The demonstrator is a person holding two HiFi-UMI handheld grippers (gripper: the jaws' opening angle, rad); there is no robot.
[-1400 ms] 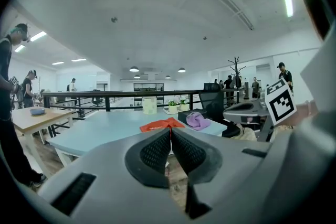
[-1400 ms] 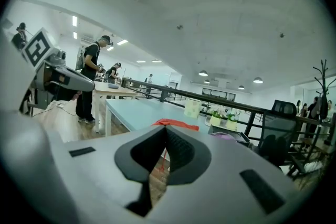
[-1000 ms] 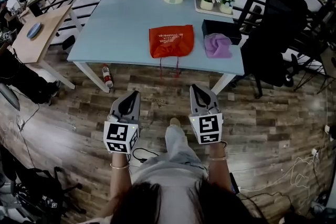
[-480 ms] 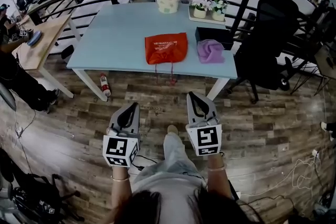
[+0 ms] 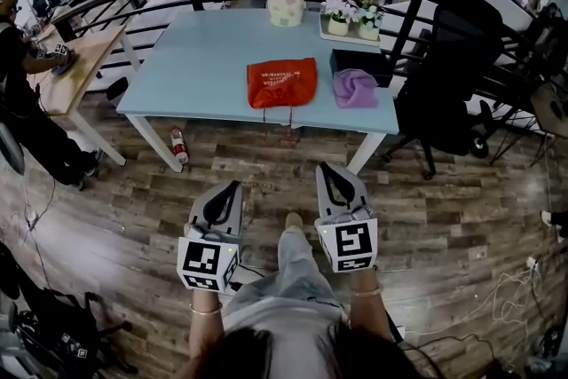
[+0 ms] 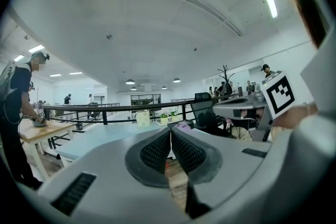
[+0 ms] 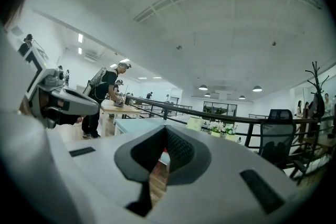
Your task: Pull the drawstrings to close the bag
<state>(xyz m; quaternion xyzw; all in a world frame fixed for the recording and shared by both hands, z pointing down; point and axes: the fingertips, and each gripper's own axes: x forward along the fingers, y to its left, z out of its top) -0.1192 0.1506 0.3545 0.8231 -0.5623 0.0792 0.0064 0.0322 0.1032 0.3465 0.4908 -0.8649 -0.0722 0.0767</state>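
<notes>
On the blue table [image 5: 204, 58], an orange bag [image 5: 282, 82]; left gripper [image 5: 234, 187] and right gripper [image 5: 326, 168] closed, empty.

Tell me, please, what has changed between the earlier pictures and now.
The left gripper and right gripper have drifted a little lower in the head view, which itself shifted; neither took hold of anything. Both stay shut and empty over the floor, short of the table; the bag lies untouched, drawstrings hanging over the edge.
</notes>
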